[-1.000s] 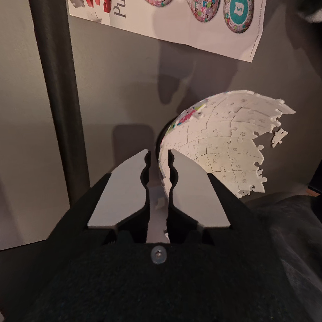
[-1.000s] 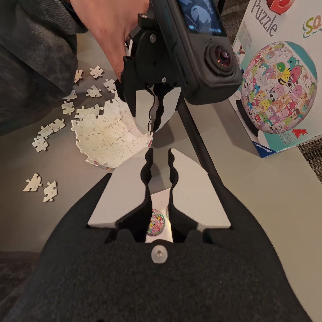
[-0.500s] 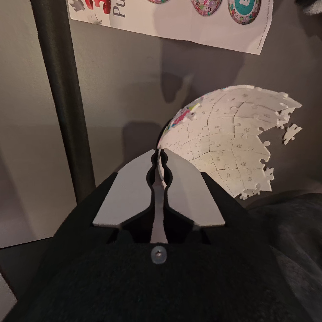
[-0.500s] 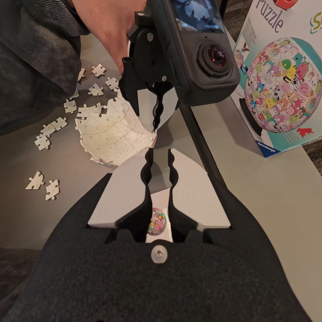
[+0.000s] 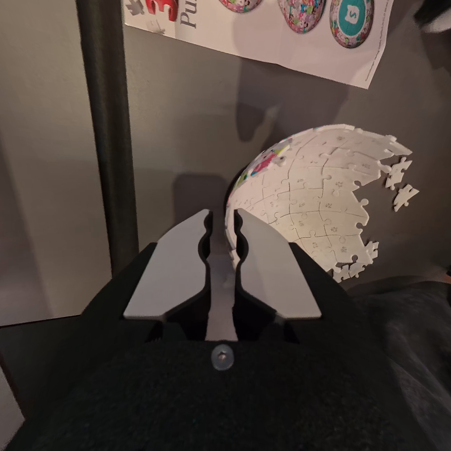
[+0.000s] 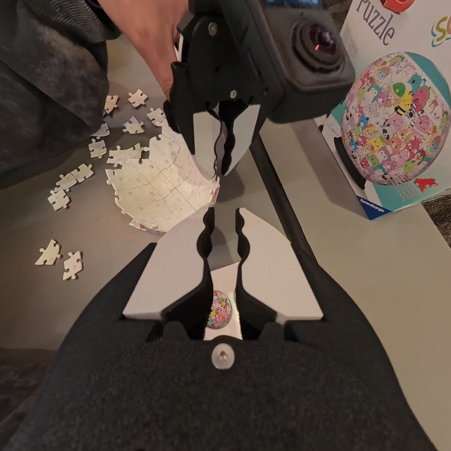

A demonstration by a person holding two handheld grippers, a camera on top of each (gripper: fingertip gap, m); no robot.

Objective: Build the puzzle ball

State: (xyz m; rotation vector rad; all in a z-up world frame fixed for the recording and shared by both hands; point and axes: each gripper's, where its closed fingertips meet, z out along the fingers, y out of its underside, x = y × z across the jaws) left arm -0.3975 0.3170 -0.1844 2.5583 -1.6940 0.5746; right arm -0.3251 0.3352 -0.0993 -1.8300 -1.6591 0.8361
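Plenty of bare room on the grey tabletop [image 6: 366, 268] right of the slanting black pole [image 6: 275, 183], up to the printed cardboard puzzle box [image 6: 390, 122] at the far right edge. Less room on the left: crowded there with scattered loose white puzzle pieces [image 6: 58, 197], most of them just behind and beside the half-built white puzzle ball shell [image 6: 156, 185], two more lying apart near the front [image 6: 48, 256]. Sits open side up on the table as a jagged-rimmed bowl, that shell, white numbered backs facing inward, a strip of coloured print showing at its outer wall; holds nothing inside that can be made out. Seen from the left wrist, fills the right half of the view [image 5: 312, 207], with two stray pieces [image 5: 400, 174] just off its ragged edge and a printed white paper sheet [image 5: 268, 36] beyond. Reaches down steeply from above, the left gripper [image 6: 219, 170], held by a bare hand [image 6: 151, 41] in a dark grey sleeve [image 6: 48, 85], black camera [image 6: 317, 48] on top; fingers parted [image 5: 222, 214], straddling the shell's near rim without clamping it. Hovers level and low in front of the shell, the right gripper [image 6: 224, 212], fingers spread and holding nothing, above the paper sheet.
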